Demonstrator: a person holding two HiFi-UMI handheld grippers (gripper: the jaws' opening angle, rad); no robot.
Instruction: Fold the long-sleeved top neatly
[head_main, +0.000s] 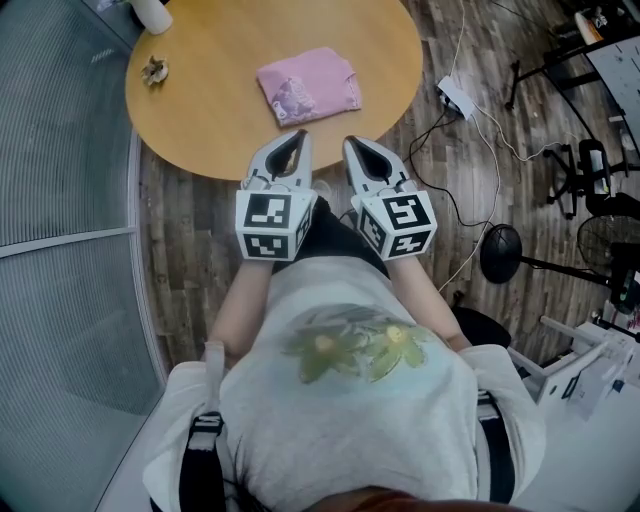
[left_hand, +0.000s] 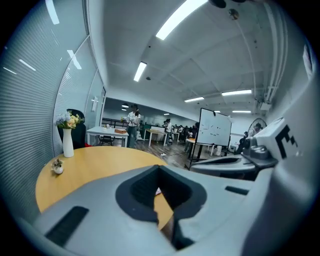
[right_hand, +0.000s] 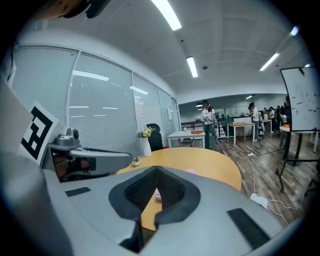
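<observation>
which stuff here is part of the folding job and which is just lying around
Job: pink top, folded on the round table; left gripper and right gripper, both shut, empty.
Lying about: small ornament and white vase on the table; power strip on the floor.

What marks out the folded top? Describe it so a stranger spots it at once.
Find the round wooden table. Right of its middle lies the folded top, a flat square packet. It is the only pink, soft thing there; the small ornament and white vase stand apart at the left edge.
</observation>
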